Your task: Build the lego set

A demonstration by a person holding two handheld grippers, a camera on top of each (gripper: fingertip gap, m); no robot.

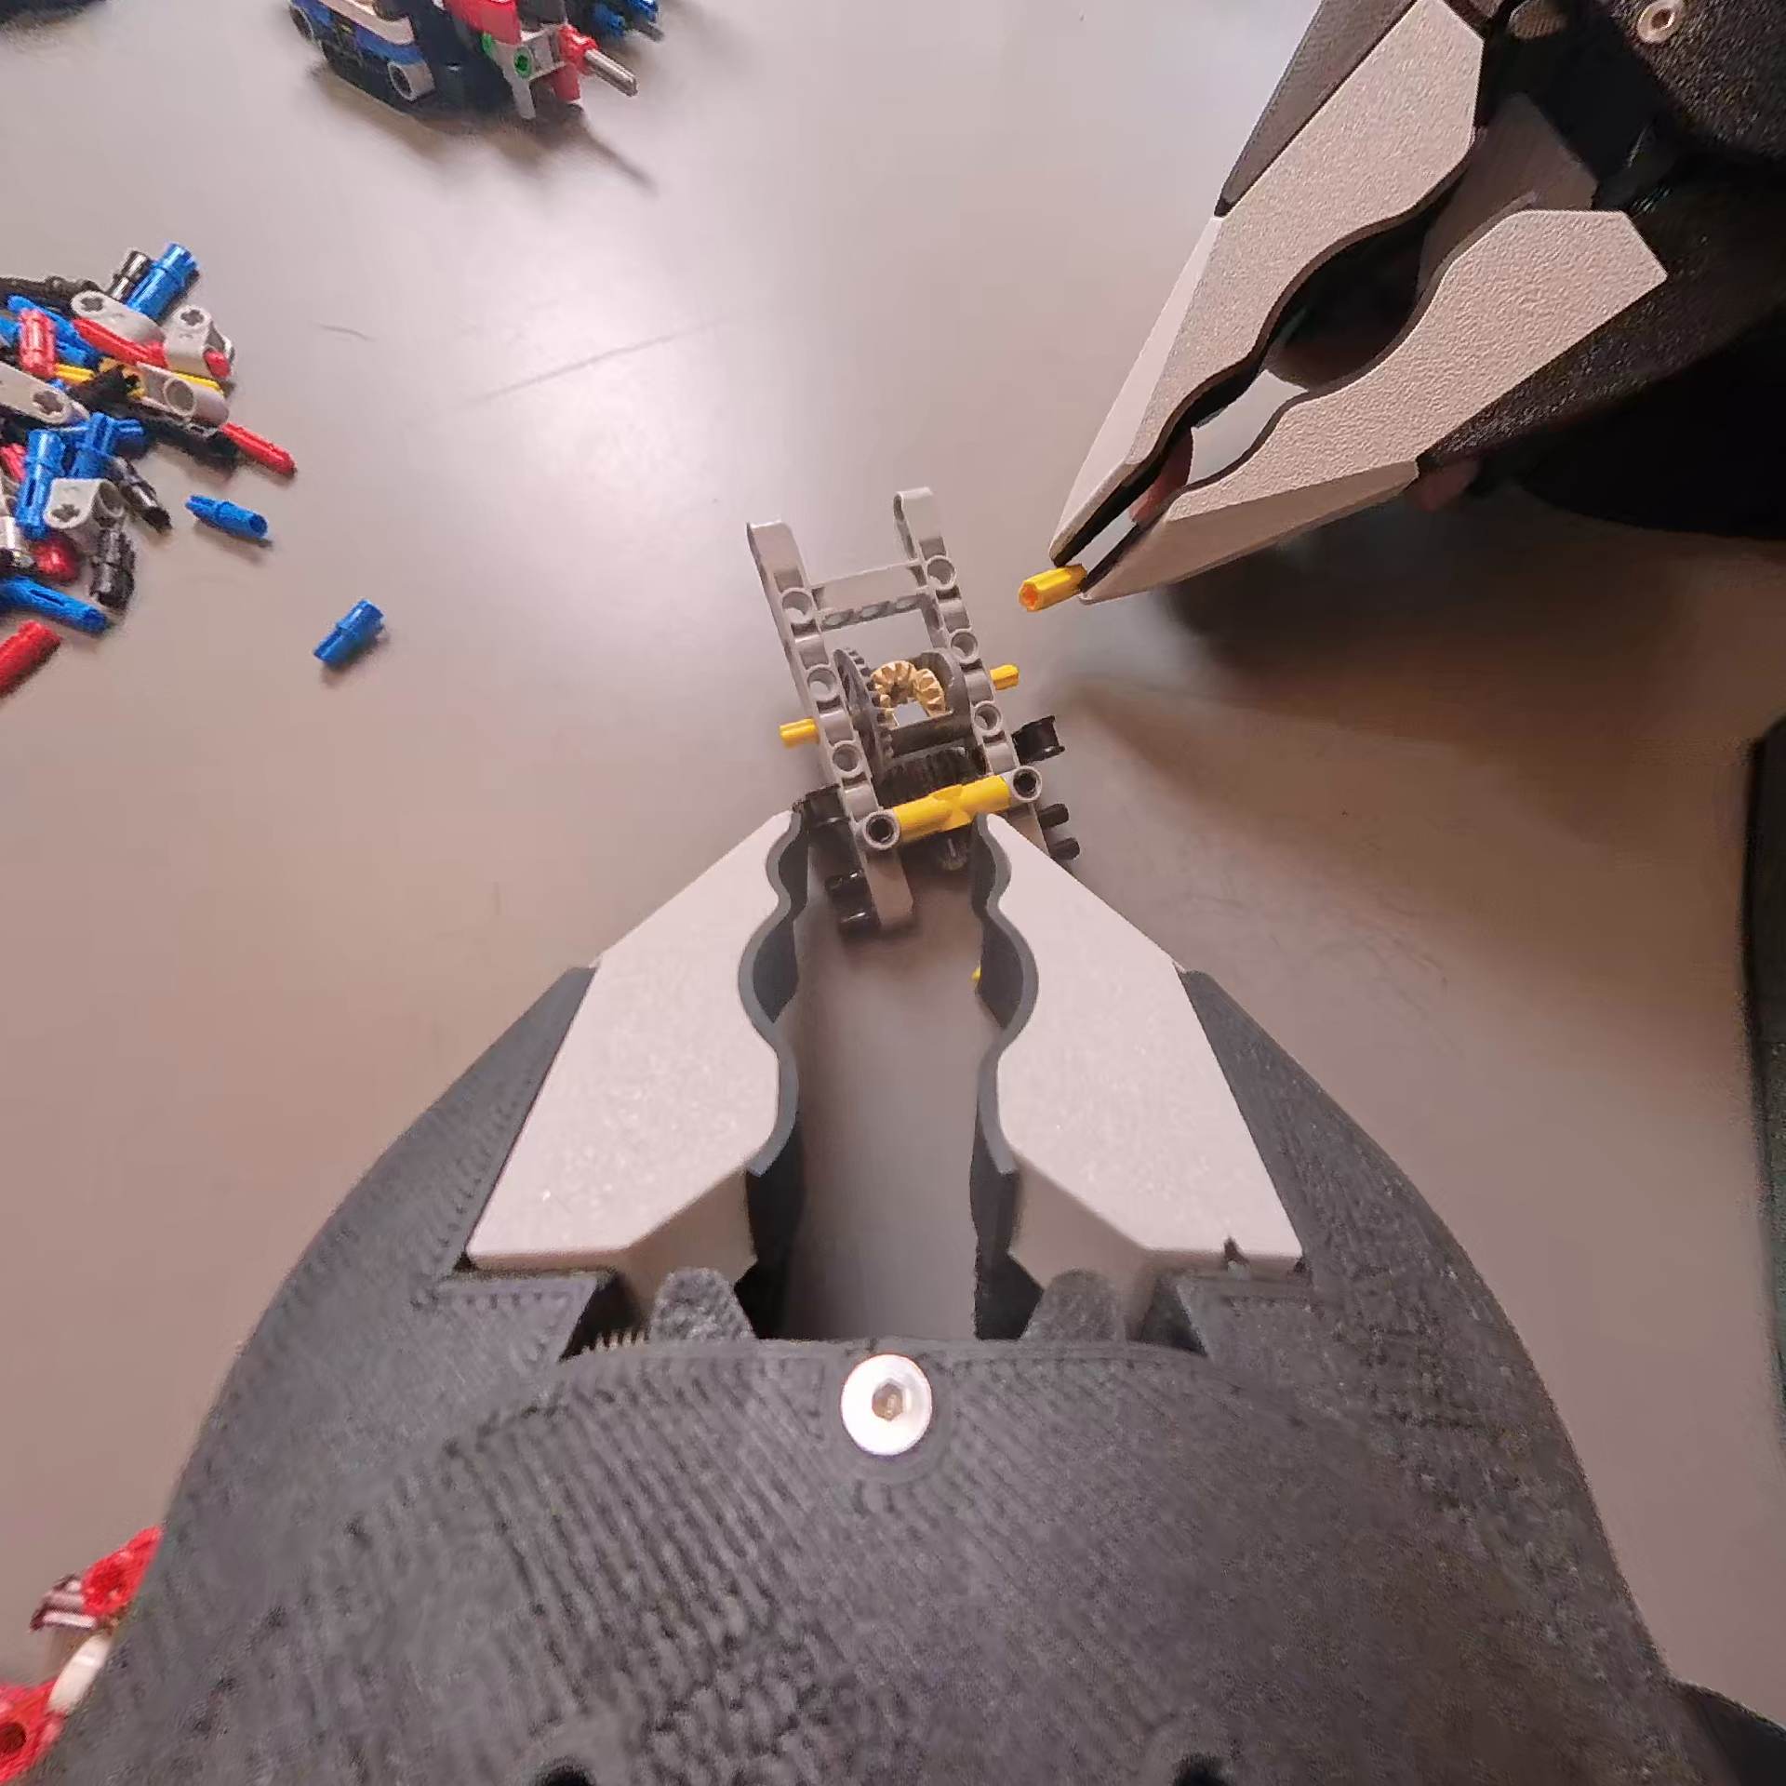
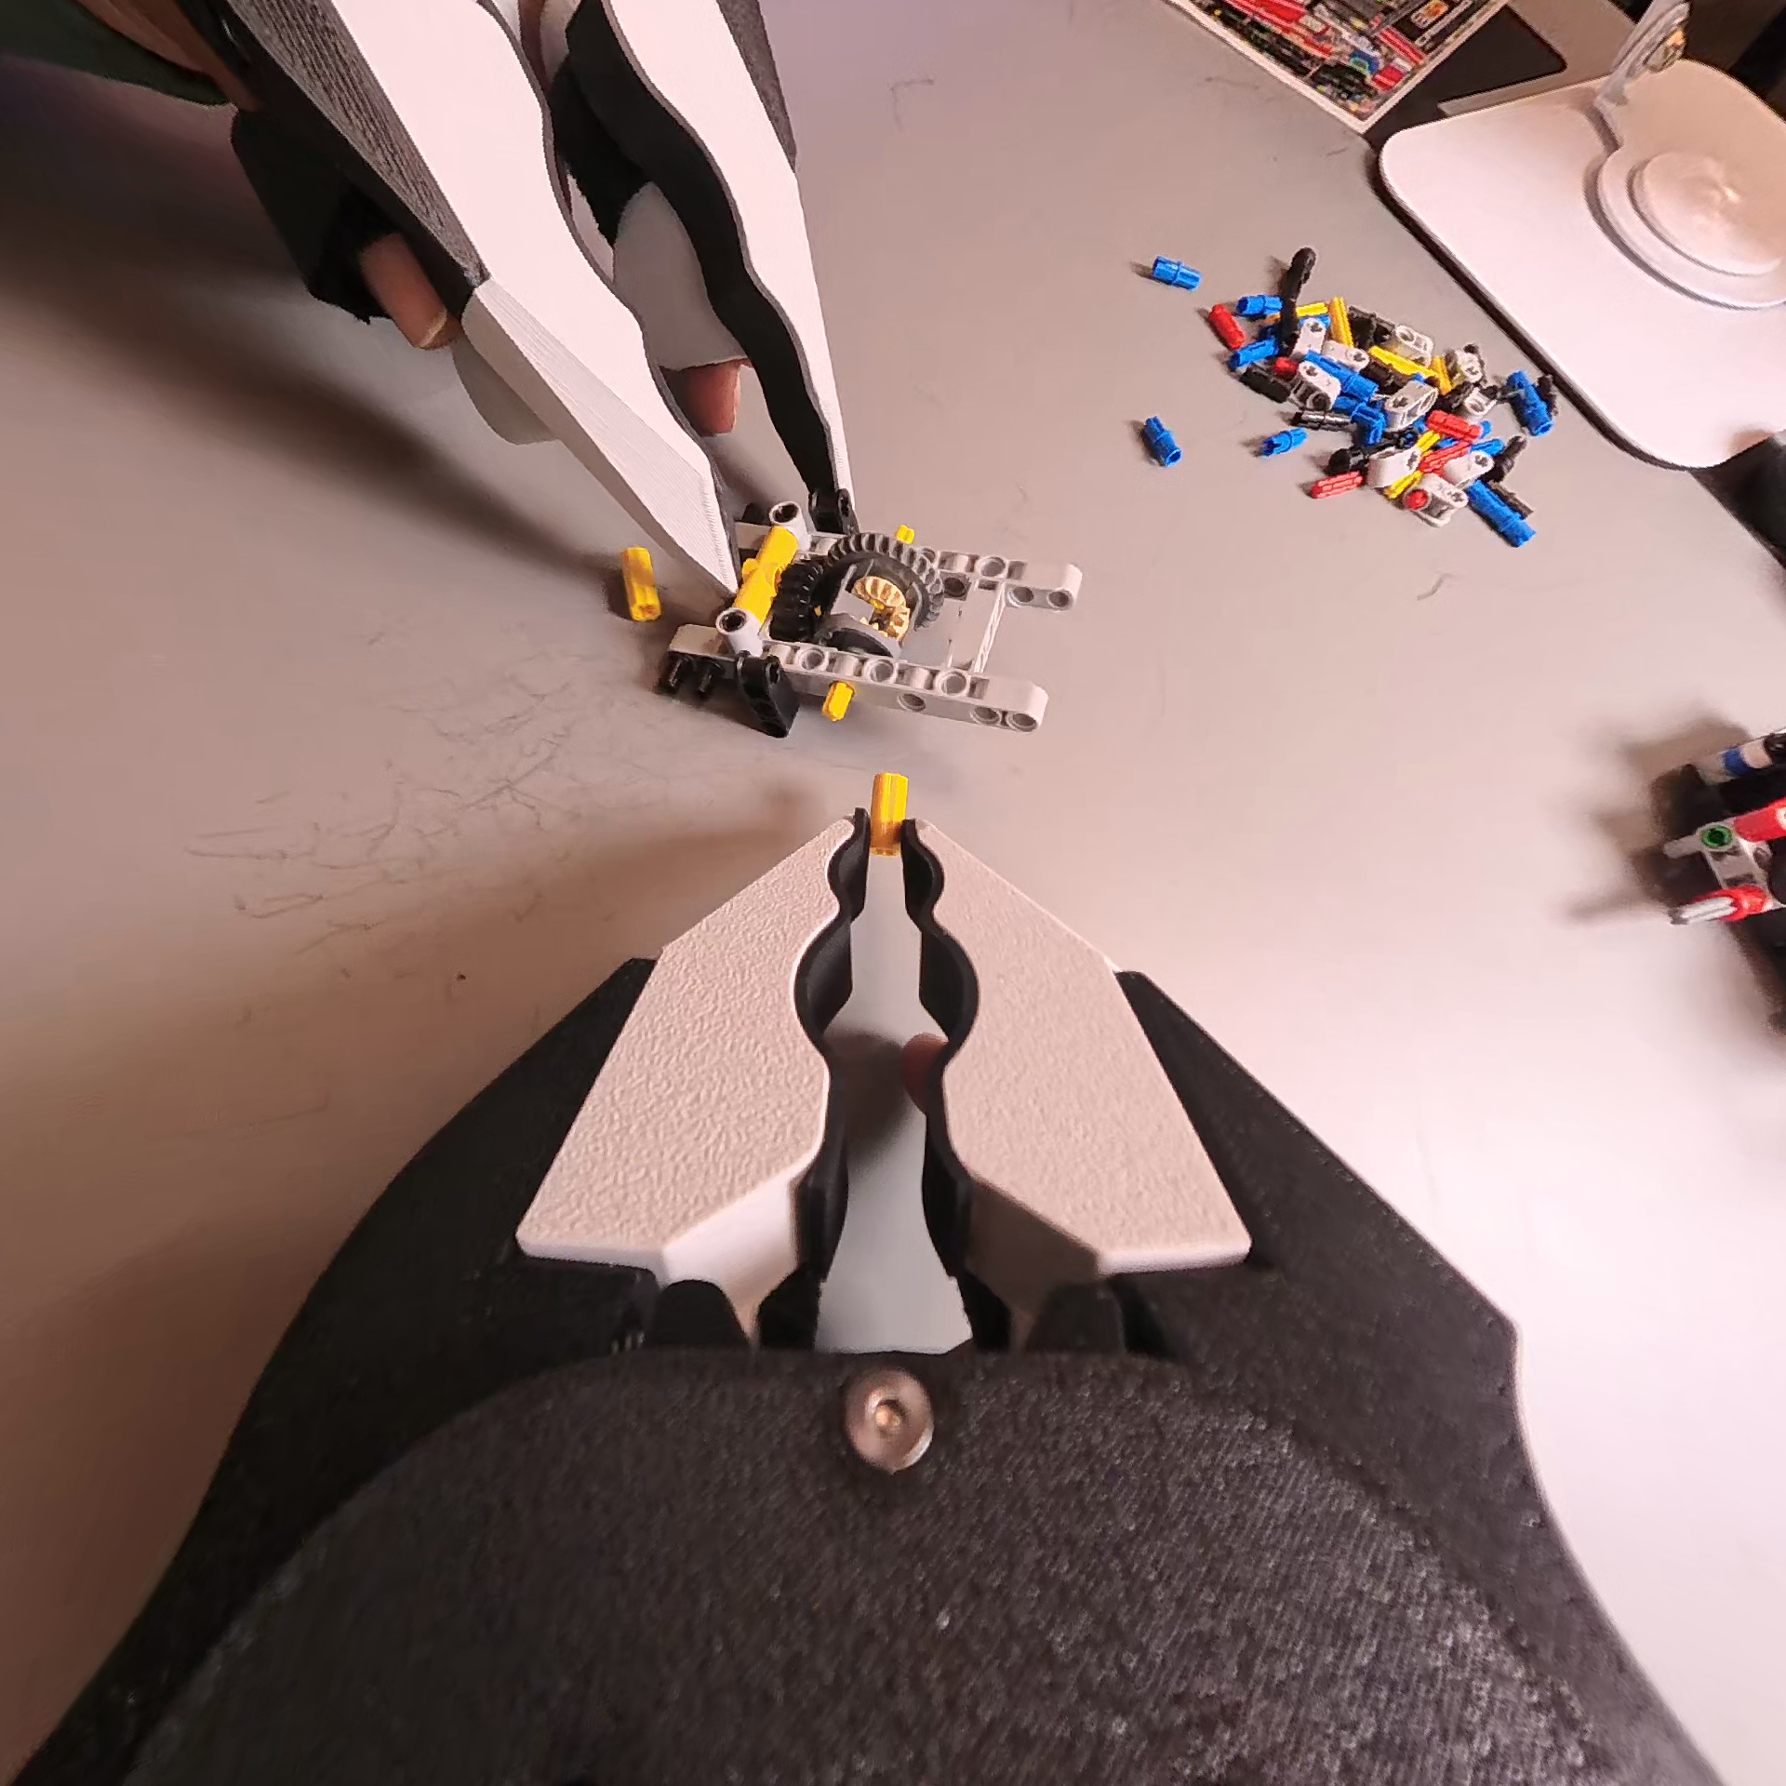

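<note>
A grey lego frame [image 1: 831, 667] with black and tan gears and yellow axles lies flat on the table; it also shows in the right wrist view [image 2: 966, 676]. My left gripper [image 1: 894, 836] is shut across the frame's near end, one fingertip on each side; it also shows in the right wrist view [image 2: 778, 541]. My right gripper [image 2: 884, 833] is shut on a small yellow pin [image 2: 887, 802] and holds it just short of the frame's long side. From the left wrist view that gripper [image 1: 1082, 580] and yellow pin [image 1: 1051, 586] are just right of the frame's far end.
A pile of loose blue, red, black and grey parts [image 1: 87, 416] [image 2: 1382, 396] lies on the table. A second built section [image 1: 464, 48] [image 2: 1730, 860] stands apart. A loose yellow piece [image 2: 638, 583] lies by the left fingertip. A white stand base [image 2: 1546, 290] and a booklet [image 2: 1334, 39] are behind. Across from one pair of fingers to the other is roughly 7 cm.
</note>
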